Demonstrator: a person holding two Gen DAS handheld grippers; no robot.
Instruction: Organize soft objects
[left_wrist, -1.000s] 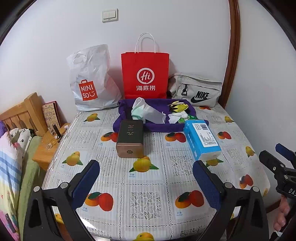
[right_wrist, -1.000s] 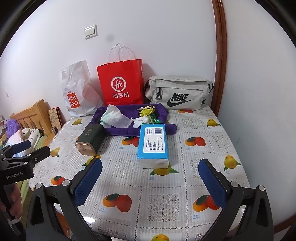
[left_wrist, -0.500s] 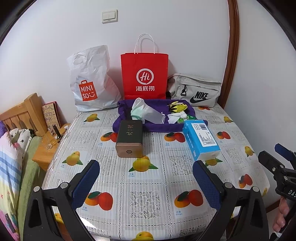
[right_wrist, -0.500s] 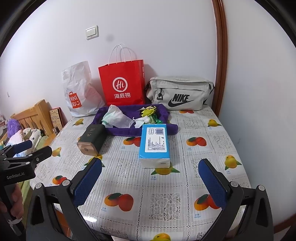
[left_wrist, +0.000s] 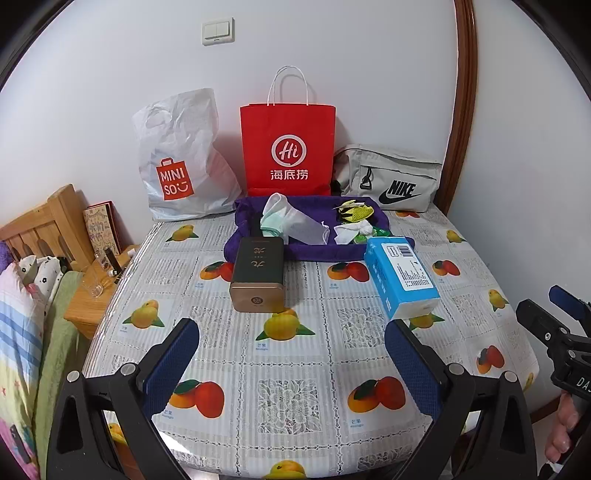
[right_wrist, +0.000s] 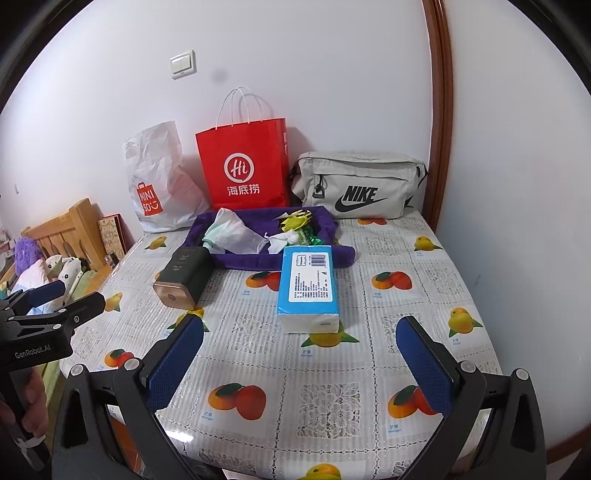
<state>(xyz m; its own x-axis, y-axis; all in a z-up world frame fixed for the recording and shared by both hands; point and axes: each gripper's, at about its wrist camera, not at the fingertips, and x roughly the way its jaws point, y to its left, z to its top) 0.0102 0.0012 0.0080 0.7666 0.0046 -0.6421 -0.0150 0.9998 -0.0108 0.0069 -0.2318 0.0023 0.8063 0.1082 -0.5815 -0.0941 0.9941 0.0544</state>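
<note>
A purple soft tray (left_wrist: 321, 253) (right_wrist: 236, 260) lies at the back of the table and holds a pale face mask (left_wrist: 291, 221) (right_wrist: 232, 232), a white crumpled cloth (left_wrist: 349, 232), a yellow mesh item (left_wrist: 354, 212) (right_wrist: 295, 221) and green bits. A blue tissue pack (left_wrist: 400, 277) (right_wrist: 308, 286) lies in front of the tray on the right. A dark tin (left_wrist: 258, 273) (right_wrist: 183, 277) lies to its left. My left gripper (left_wrist: 291, 354) and right gripper (right_wrist: 299, 360) are open and empty above the table's near part.
A white Miniso bag (left_wrist: 181, 162), a red paper bag (left_wrist: 288, 147) and a grey Nike pouch (left_wrist: 391, 181) stand against the back wall. A wooden bedside stand (left_wrist: 96, 291) and a bed are on the left. The fruit-print tablecloth (left_wrist: 288, 369) covers the table.
Both grippers have drifted slightly back and up, so the table looks a little farther away. Nothing on the table has moved.
</note>
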